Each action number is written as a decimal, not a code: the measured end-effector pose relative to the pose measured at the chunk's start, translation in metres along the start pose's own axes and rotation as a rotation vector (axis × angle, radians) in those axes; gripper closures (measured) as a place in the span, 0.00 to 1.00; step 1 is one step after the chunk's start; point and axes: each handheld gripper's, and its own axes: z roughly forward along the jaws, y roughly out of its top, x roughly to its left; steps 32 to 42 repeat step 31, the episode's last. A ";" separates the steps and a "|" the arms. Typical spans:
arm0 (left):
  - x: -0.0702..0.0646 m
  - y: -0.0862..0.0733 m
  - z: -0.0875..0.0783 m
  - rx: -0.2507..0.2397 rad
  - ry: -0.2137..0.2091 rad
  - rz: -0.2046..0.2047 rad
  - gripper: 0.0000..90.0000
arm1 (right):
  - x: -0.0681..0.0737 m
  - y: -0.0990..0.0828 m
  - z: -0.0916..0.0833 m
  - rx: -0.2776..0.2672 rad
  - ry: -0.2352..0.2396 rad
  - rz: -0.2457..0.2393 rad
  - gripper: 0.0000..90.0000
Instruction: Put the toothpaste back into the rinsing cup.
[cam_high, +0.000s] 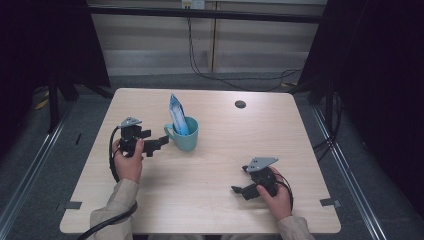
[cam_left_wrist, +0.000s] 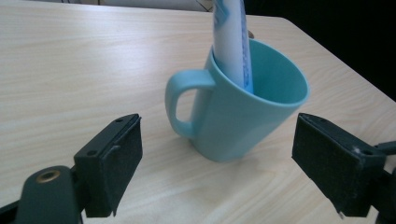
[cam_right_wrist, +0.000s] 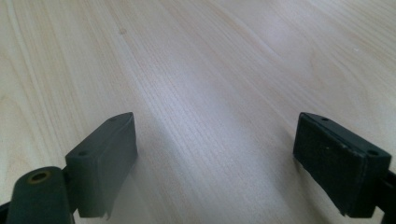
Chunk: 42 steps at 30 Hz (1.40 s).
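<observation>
Items counted: one mug (cam_high: 186, 134), one tube (cam_high: 176, 116), two tools, one counter (cam_high: 215, 200), one grommet hole (cam_high: 240, 104).

Mug: teal, glossy, one looped handle, wider at the rim than at the base. It is stood upright on the counter, left of the counter's middle and toward its far half. In the left gripper view the mug (cam_left_wrist: 243, 112) is seen with its handle turned to the picture's left.

Tube: white and blue, flat-crimped at its top end. It is stood inside the mug, leaned against the handle-side wall, with its upper part risen well above the rim; the tube (cam_left_wrist: 232, 39) is cut off by that view's top edge.

Left tool (cam_high: 156, 143): held just beside the mug's handle, jaws spread apart, nothing gripped. No contact with the mug is seen.

Right tool (cam_high: 242, 180): held well apart from the mug, toward the counter's near right, jaws spread apart over bare wood.

Grommet hole: dark, round, set beyond the mug to its right.
</observation>
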 end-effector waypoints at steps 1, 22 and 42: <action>0.000 -0.003 0.000 0.001 0.000 0.001 0.18 | 0.000 0.000 0.000 0.000 0.000 0.000 0.14; -0.002 -0.067 0.004 0.135 0.061 0.078 0.18 | 0.000 0.000 0.000 -0.001 0.001 -0.001 0.14; -0.004 -0.075 0.009 0.186 0.087 0.128 0.18 | 0.000 0.000 0.000 0.000 0.001 -0.002 0.14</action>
